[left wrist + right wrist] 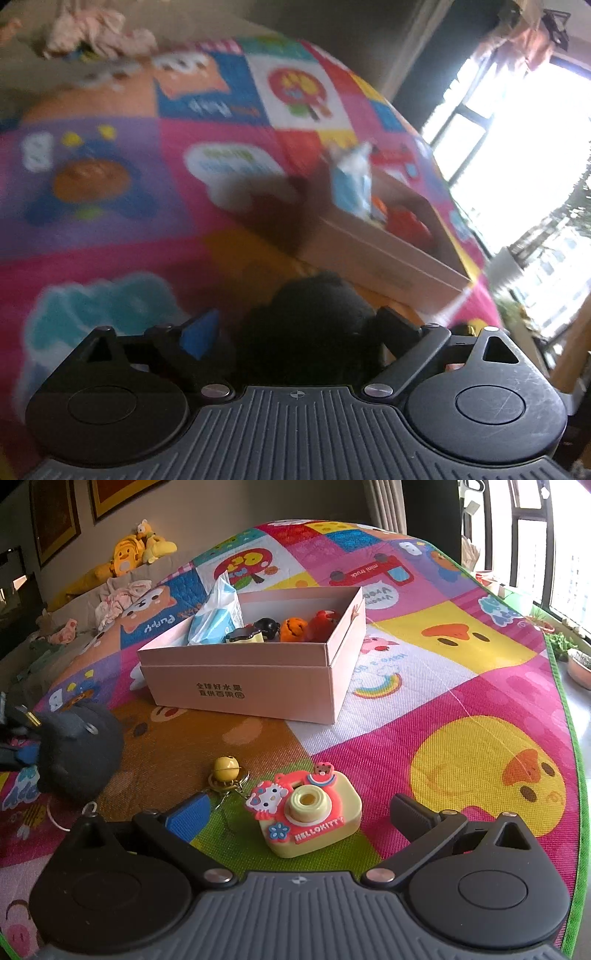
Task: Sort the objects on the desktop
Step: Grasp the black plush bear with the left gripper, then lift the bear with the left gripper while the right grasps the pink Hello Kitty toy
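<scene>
My left gripper (pixel 295 328) is shut on a dark grey plush toy (pixel 310 325), held above the play mat; the view is blurred. The same plush (pixel 79 749) shows at the left of the right wrist view. The pink cardboard box (pixel 255 679) stands on the mat and holds a blue tissue pack (pixel 218 620), a black toy (pixel 266 627), an orange pumpkin (pixel 293 629) and a red toy (pixel 321 624). The box also shows in the left wrist view (pixel 373 254). My right gripper (pixel 303 812) is open around a yellow Hello Kitty toy camera (pixel 306 812) lying on the mat.
A yellow bell keychain (pixel 226 771) lies on the mat just left of the camera. The colourful play mat (pixel 461 709) ends at a green edge on the right. Plush ducks (pixel 136 550) and clothes (pixel 122 598) lie on a sofa behind. Potted plants (pixel 576 657) stand by the window.
</scene>
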`<action>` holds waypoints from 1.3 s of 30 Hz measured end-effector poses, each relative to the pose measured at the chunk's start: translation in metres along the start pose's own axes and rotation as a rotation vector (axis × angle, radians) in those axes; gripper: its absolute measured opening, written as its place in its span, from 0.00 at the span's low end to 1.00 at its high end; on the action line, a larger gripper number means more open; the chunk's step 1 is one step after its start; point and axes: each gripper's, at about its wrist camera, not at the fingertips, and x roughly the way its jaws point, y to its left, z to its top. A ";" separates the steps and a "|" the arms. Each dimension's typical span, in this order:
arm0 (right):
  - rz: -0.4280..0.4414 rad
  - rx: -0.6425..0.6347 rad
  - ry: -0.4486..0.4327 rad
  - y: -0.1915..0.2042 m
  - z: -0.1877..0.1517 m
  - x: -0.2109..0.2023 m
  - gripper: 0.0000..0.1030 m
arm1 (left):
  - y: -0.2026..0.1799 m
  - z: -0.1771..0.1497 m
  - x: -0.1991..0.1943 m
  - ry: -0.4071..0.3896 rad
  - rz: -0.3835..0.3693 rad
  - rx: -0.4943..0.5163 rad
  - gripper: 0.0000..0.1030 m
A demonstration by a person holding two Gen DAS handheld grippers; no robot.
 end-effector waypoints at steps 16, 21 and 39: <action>0.001 0.000 0.000 0.000 0.000 0.000 1.00 | 0.004 0.023 -0.101 -0.320 0.026 0.109 1.00; 0.000 -0.001 -0.001 0.000 0.000 0.000 1.00 | -0.035 -0.009 -0.056 -0.142 0.052 0.364 1.00; 0.016 -0.060 -0.014 0.001 0.002 -0.003 1.00 | -0.032 -0.032 0.020 -0.062 0.138 0.267 1.00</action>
